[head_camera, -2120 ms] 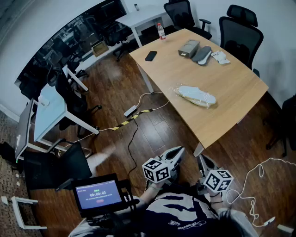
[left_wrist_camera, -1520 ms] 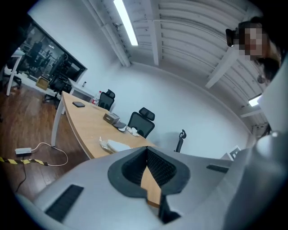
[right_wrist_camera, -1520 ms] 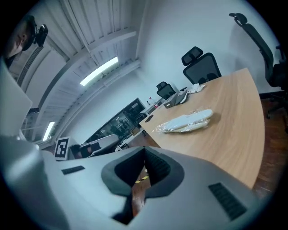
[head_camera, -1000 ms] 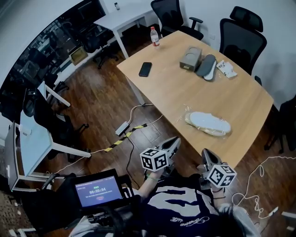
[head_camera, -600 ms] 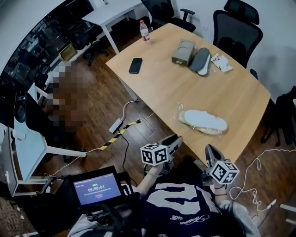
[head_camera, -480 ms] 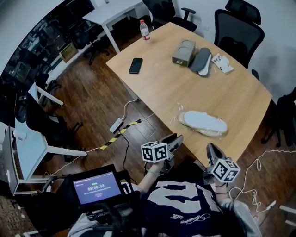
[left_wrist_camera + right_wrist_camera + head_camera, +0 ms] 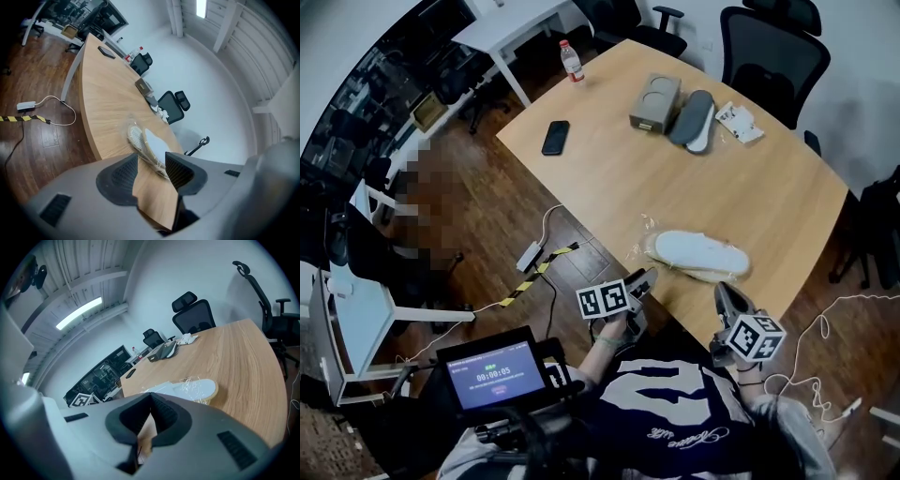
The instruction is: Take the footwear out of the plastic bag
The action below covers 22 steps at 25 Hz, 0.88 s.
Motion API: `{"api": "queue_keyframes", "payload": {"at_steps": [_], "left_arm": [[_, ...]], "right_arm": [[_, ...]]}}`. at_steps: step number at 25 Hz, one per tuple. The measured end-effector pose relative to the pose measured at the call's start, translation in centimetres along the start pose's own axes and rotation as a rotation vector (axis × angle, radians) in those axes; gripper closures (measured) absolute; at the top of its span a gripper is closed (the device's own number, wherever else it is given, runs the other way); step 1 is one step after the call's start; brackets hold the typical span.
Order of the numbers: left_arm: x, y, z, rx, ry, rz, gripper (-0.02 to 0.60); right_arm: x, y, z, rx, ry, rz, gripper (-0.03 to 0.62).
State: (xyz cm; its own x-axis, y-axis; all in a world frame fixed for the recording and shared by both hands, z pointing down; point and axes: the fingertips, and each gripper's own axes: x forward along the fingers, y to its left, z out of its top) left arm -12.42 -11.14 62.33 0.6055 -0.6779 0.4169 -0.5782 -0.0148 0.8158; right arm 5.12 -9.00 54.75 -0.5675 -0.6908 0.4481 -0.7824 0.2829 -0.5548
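Note:
A white slipper in a clear plastic bag (image 7: 694, 255) lies near the front edge of the wooden table (image 7: 769, 197). My left gripper (image 7: 643, 280) hovers at that edge, just short of the bag's left end. Its jaws are opening with nothing between them. In the left gripper view the bagged slipper (image 7: 148, 143) lies straight ahead of the left gripper (image 7: 152, 165). My right gripper (image 7: 723, 293) is shut and empty, just below the table edge under the bag's right end. The bagged slipper (image 7: 199, 387) shows beyond the right gripper (image 7: 151, 398) in its own view.
At the table's far side lie a grey slipper (image 7: 694, 119), a cardboard box (image 7: 654, 100), a paper packet (image 7: 738, 120), a black phone (image 7: 555, 137) and a bottle (image 7: 571, 61). Office chairs (image 7: 766, 42) stand behind. Cables (image 7: 546, 253) run over the floor. A screen (image 7: 492, 373) sits at my chest.
The person has stepped up to the table. Both grippers have come from well short of it to its front edge, close to the bagged slipper.

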Motion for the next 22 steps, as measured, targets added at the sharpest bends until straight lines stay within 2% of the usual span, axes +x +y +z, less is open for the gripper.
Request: {"api": "queue_keyframes", "payload": {"at_steps": [7, 12, 15, 18, 22], "left_arm": [[2.6, 0.5, 0.4, -0.063, 0.022, 0.045, 0.379], [4.3, 0.4, -0.7, -0.043, 0.095, 0.082, 0.379], [4.7, 0.4, -1.2, -0.065, 0.112, 0.088, 0.379], [4.7, 0.3, -1.3, -0.075, 0.121, 0.086, 0.379], [4.5, -0.4, -1.6, -0.094, 0.128, 0.072, 0.379]], "right_arm": [[0.4, -2.8, 1.0, 0.02, 0.012, -0.021, 0.603], [0.9, -3.8, 2.0, 0.043, 0.002, -0.018, 0.603], [2.5, -3.9, 3.1, -0.014, 0.002, -0.006, 0.603], [5.9, -4.2, 2.5, -0.11, 0.083, -0.001, 0.603], [9.7, -5.8, -0.6, -0.138, 0.256, -0.036, 0.603]]}}
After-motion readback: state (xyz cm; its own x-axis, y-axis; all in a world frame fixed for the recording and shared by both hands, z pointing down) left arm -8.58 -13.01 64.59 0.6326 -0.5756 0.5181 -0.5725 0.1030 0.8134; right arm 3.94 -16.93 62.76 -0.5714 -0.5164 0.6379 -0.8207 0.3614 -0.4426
